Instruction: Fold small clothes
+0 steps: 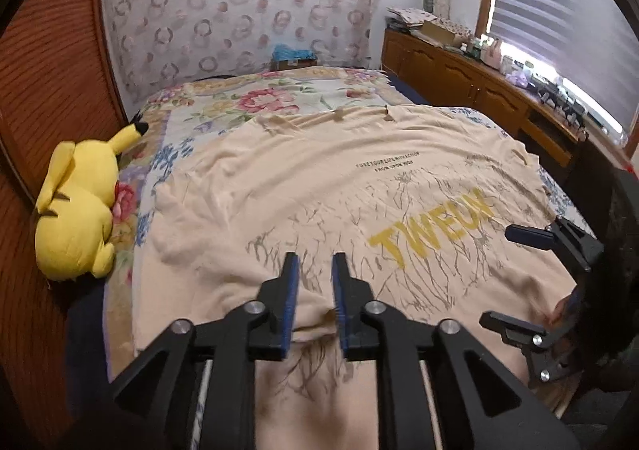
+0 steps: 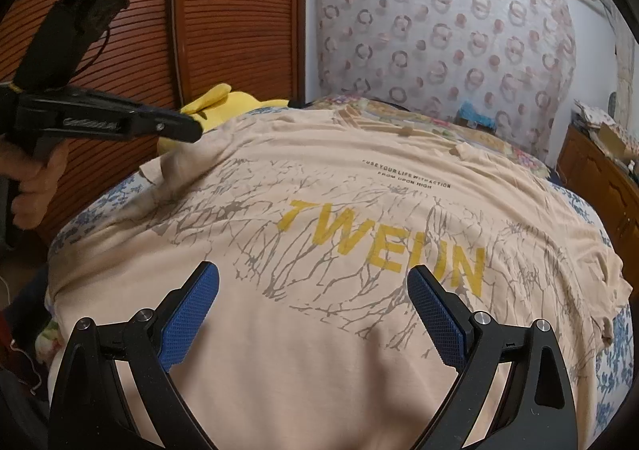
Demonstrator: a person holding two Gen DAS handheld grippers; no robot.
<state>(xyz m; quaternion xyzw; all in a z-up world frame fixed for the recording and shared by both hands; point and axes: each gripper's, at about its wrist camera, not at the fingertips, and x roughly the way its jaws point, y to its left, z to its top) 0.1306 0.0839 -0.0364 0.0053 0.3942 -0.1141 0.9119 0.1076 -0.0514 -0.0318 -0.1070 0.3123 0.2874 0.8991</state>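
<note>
From the left wrist camera, we look down over a beige T-shirt [image 1: 303, 190] spread flat across a bed with a floral bedspread [image 1: 223, 106]. The shirt carries yellow letters and a grey branch-like print. The left gripper [image 1: 315, 268] sits at the near edge of the view, above the shirt's near part. Its blue pads stand a narrow gap apart, and between them we see only the shirt lying below; nothing is pinched. At the right edge, the right gripper [image 1: 515, 278] shows side-on over the shirt's right near part, its two black fingers spread well apart. A yellow plush toy [image 1: 80, 206] lies on the bed to the left of the shirt, against a slatted wooden door [image 1: 52, 62]. Far right, a wooden cabinet [image 1: 463, 78] runs beneath a window with blinds.

From the right wrist camera, we see the same shirt [image 2: 359, 170] filling the middle of the view. The right gripper [image 2: 313, 290] is wide open at the near edge, hovering over the shirt's near part with bare cloth showing between its blue pads. At upper left, a hand [image 2: 30, 182] holds the left gripper [image 2: 187, 130] raised above the shirt's far left part; whether it touches the cloth we cannot tell. The plush toy [image 2: 227, 98] peeks out behind it.
</note>
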